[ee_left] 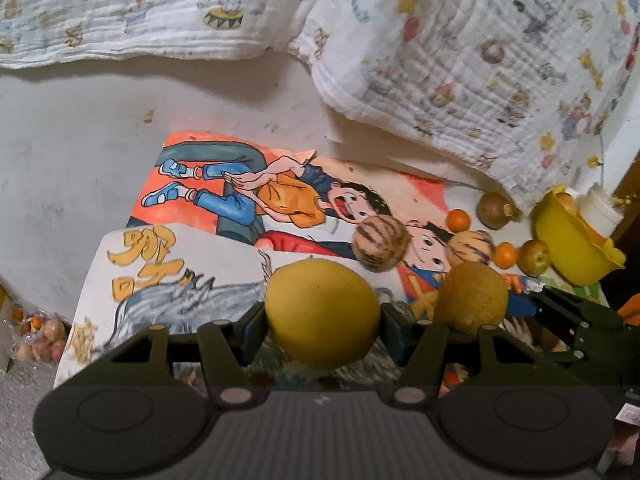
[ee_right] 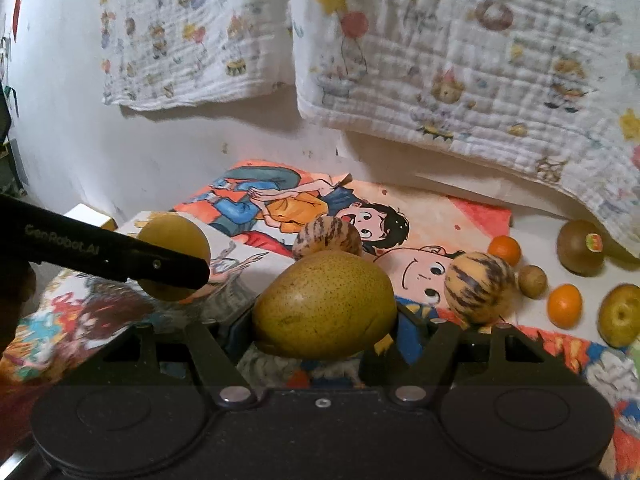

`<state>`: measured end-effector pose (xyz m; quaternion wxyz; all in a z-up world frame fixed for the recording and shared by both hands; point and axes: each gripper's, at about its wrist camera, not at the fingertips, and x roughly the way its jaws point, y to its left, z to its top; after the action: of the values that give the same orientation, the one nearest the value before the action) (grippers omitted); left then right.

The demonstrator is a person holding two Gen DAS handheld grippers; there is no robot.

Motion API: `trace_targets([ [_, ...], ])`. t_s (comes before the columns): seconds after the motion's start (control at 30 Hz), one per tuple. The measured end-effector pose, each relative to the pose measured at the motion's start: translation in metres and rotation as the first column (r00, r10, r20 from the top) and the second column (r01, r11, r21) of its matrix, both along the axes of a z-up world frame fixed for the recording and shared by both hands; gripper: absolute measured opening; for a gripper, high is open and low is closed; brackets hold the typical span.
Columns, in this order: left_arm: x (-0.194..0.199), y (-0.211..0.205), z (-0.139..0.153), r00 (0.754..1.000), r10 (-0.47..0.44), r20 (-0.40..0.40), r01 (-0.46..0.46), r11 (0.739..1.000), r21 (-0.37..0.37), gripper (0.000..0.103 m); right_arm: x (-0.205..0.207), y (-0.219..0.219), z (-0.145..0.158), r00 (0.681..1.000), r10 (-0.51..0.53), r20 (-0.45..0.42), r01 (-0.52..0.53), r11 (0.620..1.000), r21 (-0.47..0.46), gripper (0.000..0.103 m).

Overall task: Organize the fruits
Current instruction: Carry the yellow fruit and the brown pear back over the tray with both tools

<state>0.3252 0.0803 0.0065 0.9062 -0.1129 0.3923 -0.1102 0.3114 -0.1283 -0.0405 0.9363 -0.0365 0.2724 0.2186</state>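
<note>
Left wrist view shows the left gripper (ee_left: 322, 316) clamped on a yellow pear (ee_left: 322, 312), both fingers pressed to its sides above the cartoon poster (ee_left: 224, 200) that covers the surface. Beside that pear, further along the poster, a second pear (ee_left: 472, 297) sits in the other tool's grasp.

From the right wrist view, the right gripper (ee_right: 325, 316) holds this speckled pear (ee_right: 325, 305) firmly between its fingers, also over the poster. Two striped melons rest on the poster: one (ee_right: 327, 236) just behind the speckled pear, another (ee_right: 482, 287) on the drawn boy's face.

Off the poster's far edge lie two small oranges (ee_right: 505, 250) (ee_right: 564, 306), a brown kiwi (ee_right: 581, 248) with a sticker (its print unreadable), a small brown fruit (ee_right: 533, 280) and another pear (ee_right: 621, 315). Past these, seen only from the left wrist, a yellow bowl (ee_left: 568, 244) stands tilted. A printed muslin cloth (ee_right: 460, 60) hangs on the wall behind the poster.
</note>
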Motion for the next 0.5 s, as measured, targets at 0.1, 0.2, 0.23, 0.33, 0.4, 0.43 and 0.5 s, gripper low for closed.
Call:
trace_targets([
  [0.1, -0.020, -0.002, 0.007, 1.000, 0.001, 0.012, -0.001, 1.000, -0.010, 0.064, -0.024, -0.008, 0.006, 1.000, 0.007, 0.010, -0.007, 1.000, 0.008, 0.072],
  [0.2, -0.043, -0.003, 0.011, 1.000, -0.001, 0.018, 0.001, 1.000, -0.015, 0.064, -0.051, -0.017, 0.011, 1.000, 0.014, 0.017, -0.014, 1.000, 0.018, 0.072],
  [0.23, -0.050, -0.003, 0.012, 1.000, -0.008, 0.011, 0.008, 1.000, -0.020, 0.064, -0.059, -0.019, 0.012, 1.000, 0.017, 0.019, -0.017, 1.000, 0.019, 0.072],
  [0.33, -0.074, -0.006, 0.015, 1.000, -0.020, 0.012, 0.020, 1.000, -0.016, 0.064, -0.086, -0.024, 0.013, 1.000, 0.025, 0.019, -0.025, 0.999, 0.019, 0.072],
  [0.4, -0.090, -0.009, 0.016, 0.999, -0.031, 0.012, 0.031, 0.999, -0.010, 0.064, -0.103, -0.027, 0.013, 0.999, 0.036, 0.022, -0.036, 0.999, 0.011, 0.072],
  [0.43, -0.098, -0.010, 0.016, 0.999, -0.037, 0.012, 0.037, 0.999, -0.006, 0.064, -0.111, -0.027, 0.013, 0.999, 0.042, 0.024, -0.042, 0.999, 0.004, 0.072],
  [0.5, -0.114, -0.014, 0.016, 0.999, -0.053, 0.009, 0.053, 0.999, 0.001, 0.064, -0.128, -0.028, 0.012, 0.998, 0.058, 0.027, -0.058, 0.998, -0.010, 0.072],
])
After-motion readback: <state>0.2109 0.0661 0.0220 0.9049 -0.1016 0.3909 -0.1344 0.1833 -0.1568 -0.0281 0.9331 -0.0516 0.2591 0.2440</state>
